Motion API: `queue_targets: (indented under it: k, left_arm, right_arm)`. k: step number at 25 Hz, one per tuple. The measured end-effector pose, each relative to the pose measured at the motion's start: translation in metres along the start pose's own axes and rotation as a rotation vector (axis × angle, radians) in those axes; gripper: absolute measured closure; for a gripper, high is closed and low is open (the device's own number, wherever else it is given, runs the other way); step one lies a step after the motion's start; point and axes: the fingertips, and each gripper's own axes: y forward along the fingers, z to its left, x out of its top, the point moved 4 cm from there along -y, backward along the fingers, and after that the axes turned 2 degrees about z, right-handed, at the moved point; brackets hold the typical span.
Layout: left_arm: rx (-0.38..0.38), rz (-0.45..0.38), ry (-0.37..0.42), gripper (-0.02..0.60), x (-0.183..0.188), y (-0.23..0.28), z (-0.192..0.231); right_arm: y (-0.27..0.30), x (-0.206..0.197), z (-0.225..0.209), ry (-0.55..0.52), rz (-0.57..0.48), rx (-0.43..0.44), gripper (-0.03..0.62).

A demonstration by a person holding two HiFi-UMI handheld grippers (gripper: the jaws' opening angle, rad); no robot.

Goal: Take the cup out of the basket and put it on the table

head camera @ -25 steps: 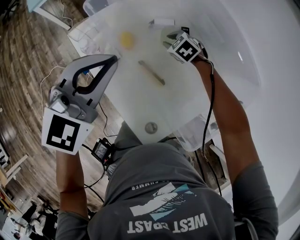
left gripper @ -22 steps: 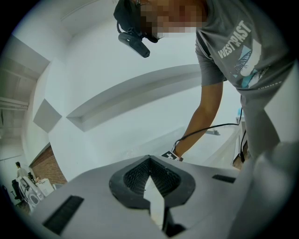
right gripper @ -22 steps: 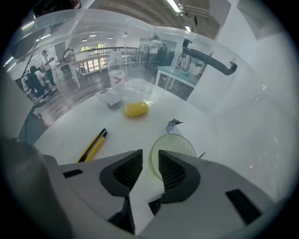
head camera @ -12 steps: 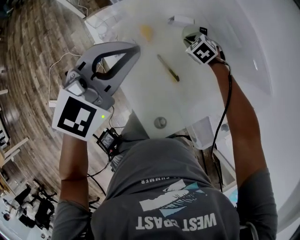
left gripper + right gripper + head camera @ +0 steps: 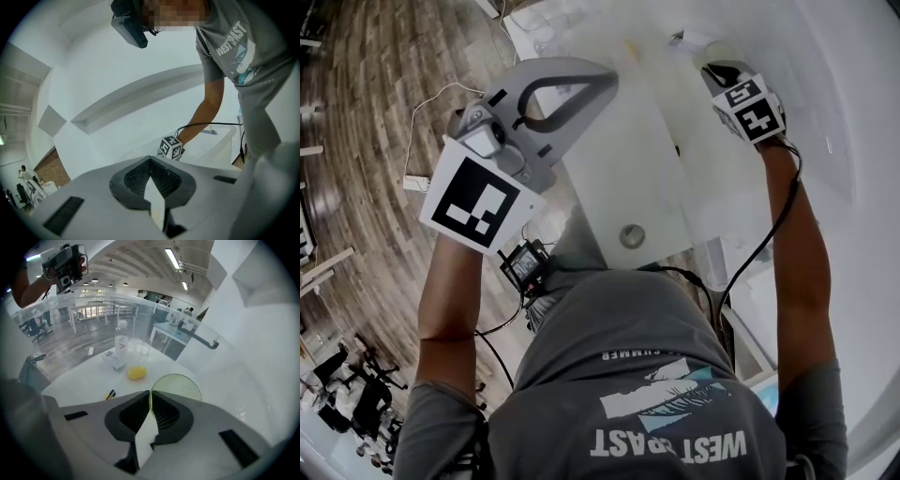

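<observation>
Where the right gripper (image 5: 151,398) pinches it, the pale green cup (image 5: 177,386) is caught by its rim, the thin wall squeezed between the two dark pads. Those jaws have just been closing and are clenched on it. From where I stand the cup is over the white table (image 5: 79,380), toward its far edge as the person faces it, though I cannot tell whether its base is clear of the top. Beyond the cup lies a small yellow lump (image 5: 136,373). Past that, close to the table's edge by the wood floor, stand a clear bottle (image 5: 121,344) and a clear glass (image 5: 138,351). A short pen (image 5: 110,394) with a yellow end lies nearer the gripper. A round metal disc (image 5: 631,235) sits by the near edge, just ahead of the person's chest. The left gripper (image 5: 151,160) is held up at the table's left edge, its jaws pressed together at the tips with nothing between them.
</observation>
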Motion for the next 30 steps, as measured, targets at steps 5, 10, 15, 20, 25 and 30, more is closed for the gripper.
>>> queue_targets:
  k: [5,10,15,20,25,30]
  left_arm:
    - [0.0,0.007,0.026,0.572,0.0,-0.009,-0.006]
    - [0.009,0.012,0.039,0.572,0.003,-0.02,-0.013]
    - [0.016,0.003,0.051,0.572,0.008,-0.028,-0.023]
    - [0.028,-0.005,0.067,0.572,0.02,-0.039,-0.037]
    - [0.041,-0.005,0.082,0.572,0.027,-0.047,-0.051]
    - [0.054,-0.007,0.1,0.572,0.039,-0.057,-0.064]
  right_arm:
    - [-0.043,0.025,0.002,-0.006,-0.086,-0.058,0.563]
    - [-0.091,0.049,0.007,-0.019,-0.175,-0.12,0.563]
    - [-0.132,0.068,0.017,-0.04,-0.249,-0.173,0.563]
    - [-0.175,0.08,0.03,-0.053,-0.313,-0.218,0.563]
    - [-0.206,0.087,0.043,-0.072,-0.371,-0.25,0.563]
    - [-0.243,0.097,0.061,-0.098,-0.438,-0.273,0.563]
